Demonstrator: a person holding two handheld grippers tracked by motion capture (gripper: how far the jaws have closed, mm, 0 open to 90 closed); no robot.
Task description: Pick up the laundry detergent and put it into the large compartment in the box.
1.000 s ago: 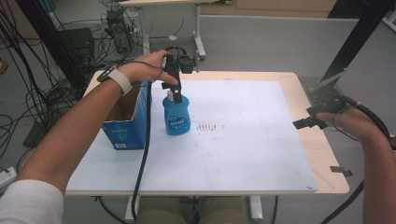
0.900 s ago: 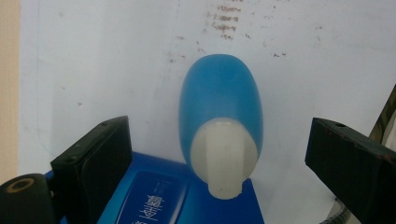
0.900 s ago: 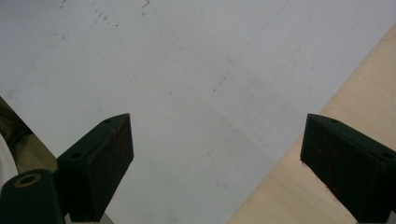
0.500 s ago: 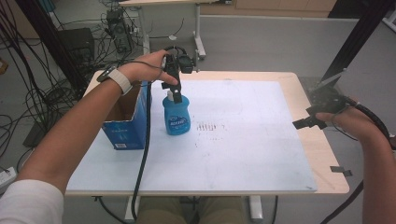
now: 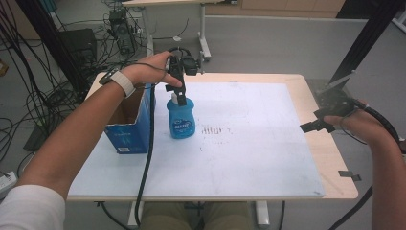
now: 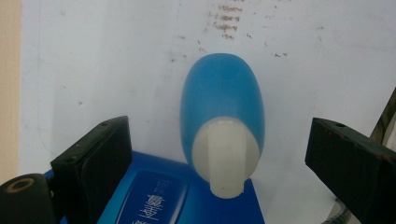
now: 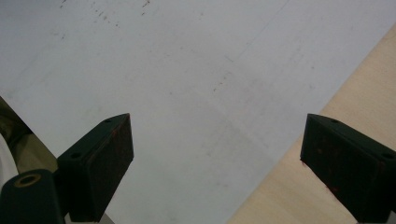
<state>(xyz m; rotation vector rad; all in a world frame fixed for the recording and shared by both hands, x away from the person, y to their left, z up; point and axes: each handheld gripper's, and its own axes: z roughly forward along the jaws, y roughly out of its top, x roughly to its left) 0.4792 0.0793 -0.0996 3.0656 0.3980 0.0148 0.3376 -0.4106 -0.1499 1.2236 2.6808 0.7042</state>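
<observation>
A blue bottle (image 5: 181, 120) with a white cap (image 6: 226, 156) stands upright on the white sheet (image 5: 230, 143), just right of a blue cardboard box (image 5: 128, 127). My left gripper (image 5: 178, 92) hangs directly over the cap, pointing down. In the left gripper view its jaws are wide apart on either side of the cap, not touching it. My right gripper (image 5: 321, 122) is held at the table's right edge, open, with nothing between its jaws; below it lie the sheet and the wooden table edge (image 7: 322, 186).
The blue box is open at the top and sits near the table's left edge. Faint brown marks (image 5: 215, 130) dot the sheet beside the bottle. Cables and a second table (image 5: 163, 14) stand on the floor behind.
</observation>
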